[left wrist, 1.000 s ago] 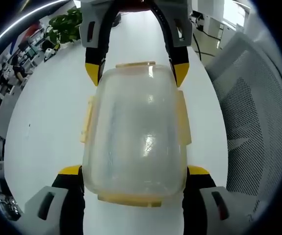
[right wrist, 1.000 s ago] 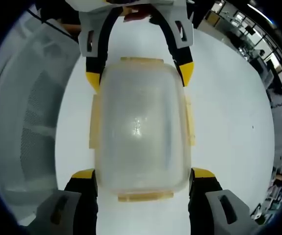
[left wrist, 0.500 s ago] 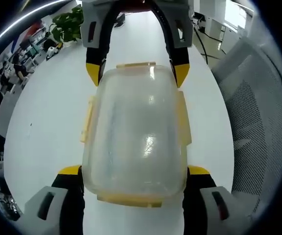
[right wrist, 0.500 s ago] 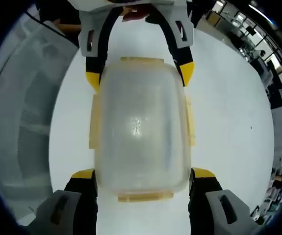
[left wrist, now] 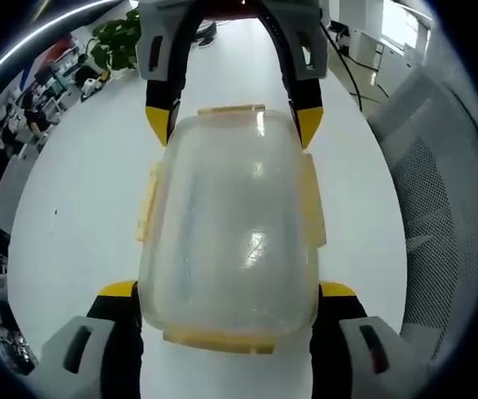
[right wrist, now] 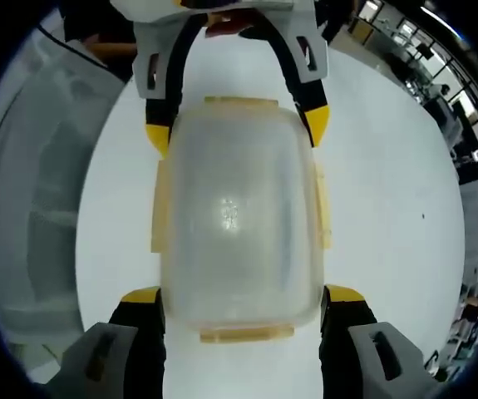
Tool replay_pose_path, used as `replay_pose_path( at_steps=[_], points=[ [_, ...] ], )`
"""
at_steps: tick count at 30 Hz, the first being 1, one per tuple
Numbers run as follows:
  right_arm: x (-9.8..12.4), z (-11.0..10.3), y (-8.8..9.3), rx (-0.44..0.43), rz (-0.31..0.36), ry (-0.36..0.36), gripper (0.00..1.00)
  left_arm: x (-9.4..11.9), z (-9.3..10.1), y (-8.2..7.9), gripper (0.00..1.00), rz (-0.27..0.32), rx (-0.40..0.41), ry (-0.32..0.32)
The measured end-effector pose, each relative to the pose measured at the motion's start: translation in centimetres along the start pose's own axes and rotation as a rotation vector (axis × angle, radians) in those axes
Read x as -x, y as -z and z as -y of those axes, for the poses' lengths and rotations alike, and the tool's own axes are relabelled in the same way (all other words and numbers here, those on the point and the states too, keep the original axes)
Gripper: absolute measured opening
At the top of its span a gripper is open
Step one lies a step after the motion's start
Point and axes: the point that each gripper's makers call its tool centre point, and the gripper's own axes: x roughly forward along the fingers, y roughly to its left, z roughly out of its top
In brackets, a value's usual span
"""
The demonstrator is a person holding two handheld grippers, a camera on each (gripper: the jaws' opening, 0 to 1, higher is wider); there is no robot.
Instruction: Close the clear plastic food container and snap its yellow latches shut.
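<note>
Left gripper (left wrist: 229,293): the near end of the clear plastic food container (left wrist: 230,224) is straddled by yellow-tipped jaws set wide; whether the pads actually press the walls cannot be told.
Right gripper (right wrist: 237,298): the opposite end is framed the same way in the right gripper view, jaws wide on either side of the container (right wrist: 237,218), which is thus held between the two tools.
Far tool: in the left gripper view the right gripper (left wrist: 232,125) is seen at the container's far corners, its yellow tips just beside the rim.
Container: it is seen over a white table (left wrist: 81,199), with a mesh chair (left wrist: 446,208) beside the table; contact with the tabletop cannot be judged.
Lid: it appears seated over the base, though its full seating cannot be confirmed.
Yellow latches (left wrist: 307,202): pale yellow flaps are seen on all four edges; the side ones seem to stand out from the walls, so they are judged not yet snapped.
Step in hand: steadying and squaring the container is judged under way.
Advice: one end should be kept braced while each flap is pressed down and inward, opposite pairs being taken in turn so the lid is not skewed.
</note>
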Motion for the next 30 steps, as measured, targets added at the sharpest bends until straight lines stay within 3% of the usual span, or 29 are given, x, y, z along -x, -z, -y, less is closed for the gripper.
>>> replay_pose_path(
  at_steps=[30],
  points=[
    [0.0, 1.2, 0.1, 0.001, 0.024, 0.019, 0.77, -0.2, -1.2, -0.1, 0.85, 0.012, 0.003, -0.013]
  ],
)
